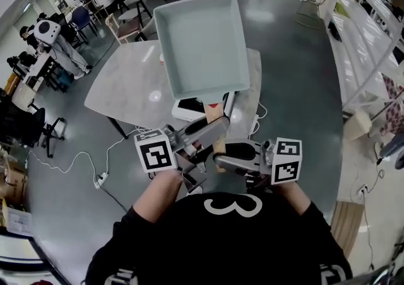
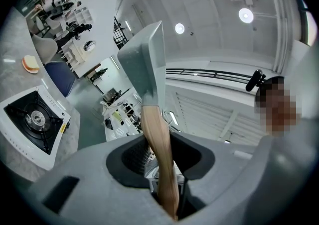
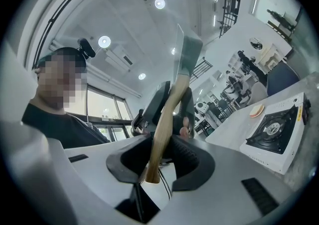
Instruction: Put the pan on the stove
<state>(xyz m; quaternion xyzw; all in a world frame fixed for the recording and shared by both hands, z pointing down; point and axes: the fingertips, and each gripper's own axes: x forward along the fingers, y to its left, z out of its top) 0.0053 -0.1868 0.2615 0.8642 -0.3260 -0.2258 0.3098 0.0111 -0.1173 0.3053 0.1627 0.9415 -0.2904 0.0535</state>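
While tongs pinch wooden handle, square pale pan

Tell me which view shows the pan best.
Head view: the pan shows whole, with its square inside facing the camera. In the left gripper view the pan is seen only edge-on, above its wooden handle. In the right gripper view the pan is likewise just a narrow sliver.

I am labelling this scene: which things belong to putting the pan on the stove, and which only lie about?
Job: pan; stove; left gripper and right gripper, jaws shut on the pan's handle.
Lying about: orange thing on the table; chair; power strip.
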